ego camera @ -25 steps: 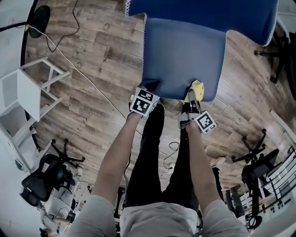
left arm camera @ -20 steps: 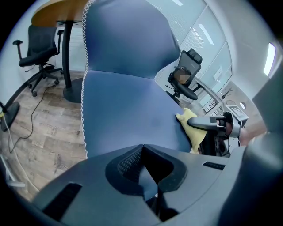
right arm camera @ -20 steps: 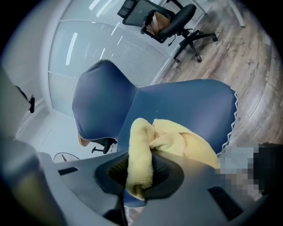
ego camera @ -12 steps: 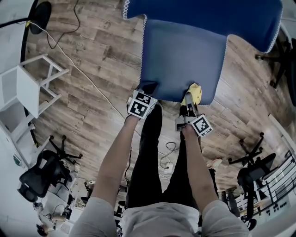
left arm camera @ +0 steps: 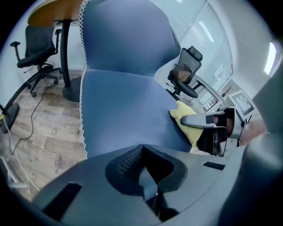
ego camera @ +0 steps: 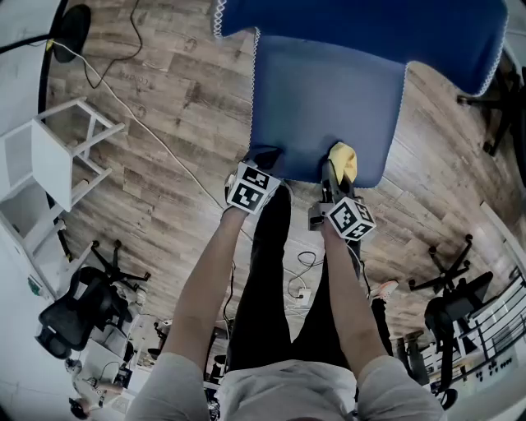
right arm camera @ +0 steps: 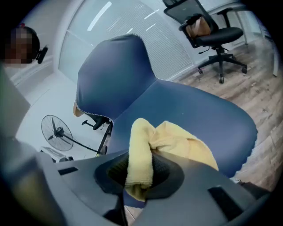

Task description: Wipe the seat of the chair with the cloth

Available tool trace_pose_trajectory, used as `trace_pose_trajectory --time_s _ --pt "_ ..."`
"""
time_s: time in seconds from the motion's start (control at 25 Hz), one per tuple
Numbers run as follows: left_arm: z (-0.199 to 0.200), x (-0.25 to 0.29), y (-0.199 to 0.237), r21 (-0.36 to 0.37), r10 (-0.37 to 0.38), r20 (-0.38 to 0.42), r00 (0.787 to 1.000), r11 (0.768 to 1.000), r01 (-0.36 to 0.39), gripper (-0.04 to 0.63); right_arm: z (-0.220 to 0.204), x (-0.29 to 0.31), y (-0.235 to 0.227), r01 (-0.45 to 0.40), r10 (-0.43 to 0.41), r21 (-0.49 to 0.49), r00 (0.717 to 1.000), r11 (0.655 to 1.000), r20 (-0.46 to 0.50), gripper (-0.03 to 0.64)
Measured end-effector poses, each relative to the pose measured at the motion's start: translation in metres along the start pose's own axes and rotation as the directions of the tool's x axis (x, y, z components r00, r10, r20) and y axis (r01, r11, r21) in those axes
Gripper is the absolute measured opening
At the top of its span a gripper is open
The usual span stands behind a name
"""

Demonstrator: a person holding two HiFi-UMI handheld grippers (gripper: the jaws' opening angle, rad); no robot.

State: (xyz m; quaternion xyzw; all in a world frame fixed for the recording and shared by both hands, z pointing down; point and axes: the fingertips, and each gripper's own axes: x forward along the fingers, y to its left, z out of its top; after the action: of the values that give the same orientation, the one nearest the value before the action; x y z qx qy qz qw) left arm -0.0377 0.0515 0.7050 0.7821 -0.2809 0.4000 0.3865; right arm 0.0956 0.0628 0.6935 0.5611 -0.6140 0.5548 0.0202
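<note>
The blue chair seat lies ahead of me, its backrest at the top of the head view. A yellow cloth rests on the seat's front right edge. My right gripper is shut on it; in the right gripper view the cloth bunches between the jaws and spreads over the seat. My left gripper sits at the seat's front left edge, shut, with nothing seen between its jaws. The left gripper view shows the cloth and the right gripper to its right.
The person's legs stand just before the seat. A white shelf frame stands at the left, and a cable runs across the wooden floor. Black office chairs are behind, and a fan stands beyond the chair.
My right gripper has shifted slightly left along the seat's front edge, with the cloth in it. The left gripper has barely moved.
</note>
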Motion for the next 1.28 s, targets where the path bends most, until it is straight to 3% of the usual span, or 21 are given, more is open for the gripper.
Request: trace_pose_trajectory --time_s 0.28,0.8,1.28 --pt "0.001 -0.001 -0.001 -0.016 -0.015 -0.002 1.0 1.0 0.015 0.026 0.024 0.043 0.025 0.015 -0.022 -0.103 0.998 0.995 -0.062 0.067" --pt "0.0 -0.003 -0.003 -0.024 -0.034 0.023 0.999 0.999 0.034 0.026 0.08 0.104 0.049 0.025 -0.043 -0.229 0.996 0.973 -0.072 0.067" --pt "-0.005 -0.005 -0.002 -0.037 -0.077 0.021 0.997 0.996 0.078 0.026 0.091 0.126 0.061 0.036 -0.068 -0.32 0.993 0.947 -0.091 0.067"
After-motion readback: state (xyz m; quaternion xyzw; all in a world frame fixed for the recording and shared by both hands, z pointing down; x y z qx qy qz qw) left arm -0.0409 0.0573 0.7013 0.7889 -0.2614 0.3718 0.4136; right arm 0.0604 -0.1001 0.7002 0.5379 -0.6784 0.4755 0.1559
